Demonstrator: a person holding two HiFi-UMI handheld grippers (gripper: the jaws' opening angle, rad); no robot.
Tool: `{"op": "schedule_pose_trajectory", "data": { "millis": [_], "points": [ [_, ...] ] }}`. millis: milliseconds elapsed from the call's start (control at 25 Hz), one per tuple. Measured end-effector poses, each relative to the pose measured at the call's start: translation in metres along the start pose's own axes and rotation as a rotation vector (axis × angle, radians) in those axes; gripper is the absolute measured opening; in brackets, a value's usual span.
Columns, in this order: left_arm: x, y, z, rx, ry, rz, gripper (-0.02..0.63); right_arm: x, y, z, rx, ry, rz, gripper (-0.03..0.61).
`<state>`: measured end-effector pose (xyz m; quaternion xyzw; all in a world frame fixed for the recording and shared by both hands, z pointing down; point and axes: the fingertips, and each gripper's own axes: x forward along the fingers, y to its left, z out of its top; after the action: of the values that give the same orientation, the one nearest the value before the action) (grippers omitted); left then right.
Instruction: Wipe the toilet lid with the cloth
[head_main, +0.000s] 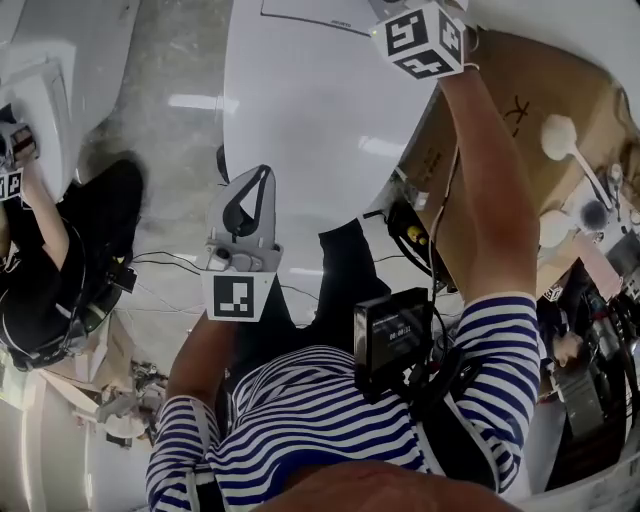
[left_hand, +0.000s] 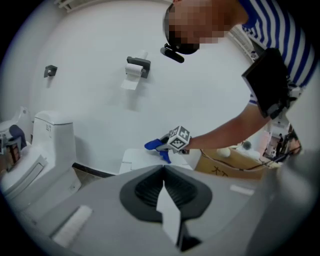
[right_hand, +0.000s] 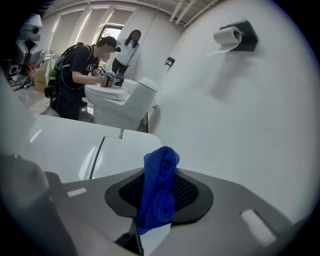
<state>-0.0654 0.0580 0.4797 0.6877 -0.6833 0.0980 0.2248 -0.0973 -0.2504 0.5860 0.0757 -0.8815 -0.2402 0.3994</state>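
Two claws are in view. Nearest the person's striped shirt (head_main: 300, 420), the left claw (left_hand: 164, 175) is held up by the near end of the white toilet lid (head_main: 320, 120). Its jaws are pressed together with nothing between them.

Farther out, at the end of a stretched bare arm (head_main: 495, 220), the right claw (right_hand: 160, 169) pinches the blue cloth (right_hand: 157, 200). The cloth is bunched into a fold that stands up between the jaws and pokes out past their tips. It hangs over the far end of the toilet lid, close to the wall (right_hand: 250, 125). Whether it touches the white surface cannot be told.

Just beside the toilet, on the person's right, stands a cardboard box (head_main: 520, 130).

Higher on the wall is a dark toilet-paper holder (right_hand: 235, 35) with a roll on it and one sheet hanging down.

Well apart along the same wall is a second toilet (right_hand: 122, 100). Another person in black (right_hand: 75, 75) bends over its bowl, holding a claw with a marker cube. One more person (right_hand: 127, 47) stands just behind that toilet.
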Motion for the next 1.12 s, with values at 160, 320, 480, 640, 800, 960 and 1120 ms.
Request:
{"op": "schedule_pose_trajectory", "data": {
  "millis": [160,320,480,640,800,960,1120],
  "points": [
    [0.013,0.006,0.000,-0.023,-0.005,0.027,0.003,0.030,0.000,-0.017,0.033,0.033,0.026,0.120],
    [0.023,0.000,-0.001,-0.028,0.002,0.012,0.003,0.046,0.001,-0.036,0.073,0.066,0.052,0.120],
    [0.026,-0.001,-0.005,-0.032,0.009,0.005,0.003,0.053,0.005,-0.042,0.099,0.075,0.084,0.120],
    [0.026,0.000,-0.006,-0.037,0.012,0.005,0.003,0.054,0.011,-0.043,0.095,0.081,0.099,0.118],
    [0.024,0.002,-0.004,-0.033,0.002,0.005,0.003,0.052,0.022,-0.040,0.107,0.076,0.118,0.118],
    [0.021,0.001,-0.002,-0.034,-0.002,-0.002,0.003,0.041,0.035,-0.037,0.087,0.074,0.130,0.118],
    [0.020,-0.003,0.000,-0.025,-0.008,-0.013,0.003,0.030,0.056,-0.036,0.072,0.064,0.156,0.118]
  ]
}}
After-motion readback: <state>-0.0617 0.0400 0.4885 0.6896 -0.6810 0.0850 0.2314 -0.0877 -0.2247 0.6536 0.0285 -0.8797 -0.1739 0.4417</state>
